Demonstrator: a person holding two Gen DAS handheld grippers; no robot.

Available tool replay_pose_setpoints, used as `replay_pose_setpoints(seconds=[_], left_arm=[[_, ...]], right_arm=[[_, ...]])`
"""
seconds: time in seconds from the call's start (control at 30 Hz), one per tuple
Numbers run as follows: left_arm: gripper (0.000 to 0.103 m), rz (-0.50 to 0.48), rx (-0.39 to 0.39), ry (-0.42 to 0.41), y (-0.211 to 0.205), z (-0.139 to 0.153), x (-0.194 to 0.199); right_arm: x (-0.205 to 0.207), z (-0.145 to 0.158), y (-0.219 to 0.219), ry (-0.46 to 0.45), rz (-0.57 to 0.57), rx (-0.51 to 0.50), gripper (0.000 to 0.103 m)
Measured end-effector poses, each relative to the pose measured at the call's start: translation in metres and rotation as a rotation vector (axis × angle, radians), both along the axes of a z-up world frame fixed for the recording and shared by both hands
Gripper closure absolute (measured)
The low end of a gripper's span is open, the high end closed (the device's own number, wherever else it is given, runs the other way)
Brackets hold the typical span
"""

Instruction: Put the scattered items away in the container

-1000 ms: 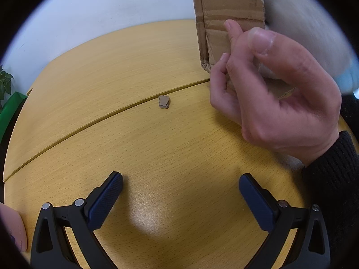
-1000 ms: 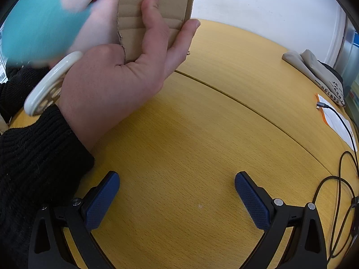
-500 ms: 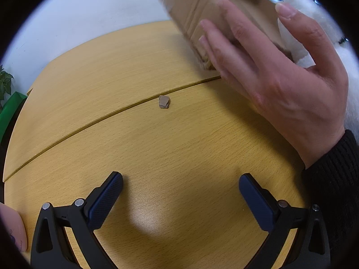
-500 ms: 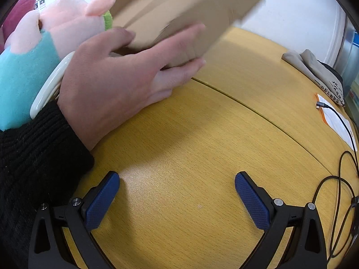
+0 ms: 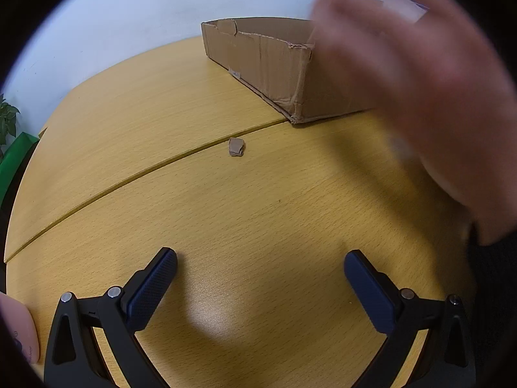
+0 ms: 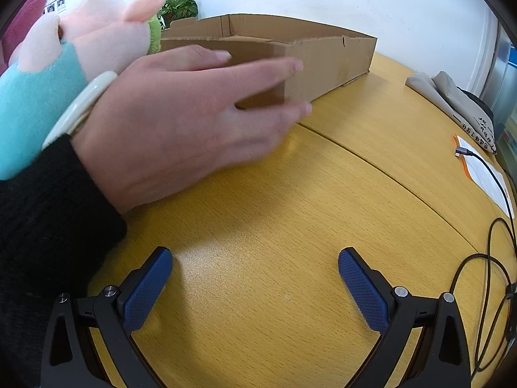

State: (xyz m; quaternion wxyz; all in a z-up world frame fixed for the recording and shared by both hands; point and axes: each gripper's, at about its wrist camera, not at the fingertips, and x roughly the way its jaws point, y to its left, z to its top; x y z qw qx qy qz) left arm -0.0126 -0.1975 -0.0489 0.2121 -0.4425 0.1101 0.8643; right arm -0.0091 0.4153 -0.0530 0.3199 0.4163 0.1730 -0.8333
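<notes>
Both tools gape empty; a bare hand (image 6: 181,119) fronts the cardboard box (image 6: 329,61).

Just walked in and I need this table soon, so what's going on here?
A tidy-up is only starting. A bare hand in a black sleeve is at the near corner of a shallow cardboard box standing on the wooden table. Both the left gripper and the right gripper hang over bare table, jaws wide and holding nothing. A plush toy sits beside the box, and a small cardboard scrap lies loose in front of it.
</notes>
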Motion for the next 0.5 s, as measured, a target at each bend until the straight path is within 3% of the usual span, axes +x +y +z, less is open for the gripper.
replay_pose_setpoints(seconds=[0.5], left_arm=[[0.000, -0.002, 0.000, 0.000, -0.0042, 0.0000, -0.0007]], right_arm=[[0.0000, 0.0001, 0.0018, 0.000, 0.000, 0.000, 0.000]])
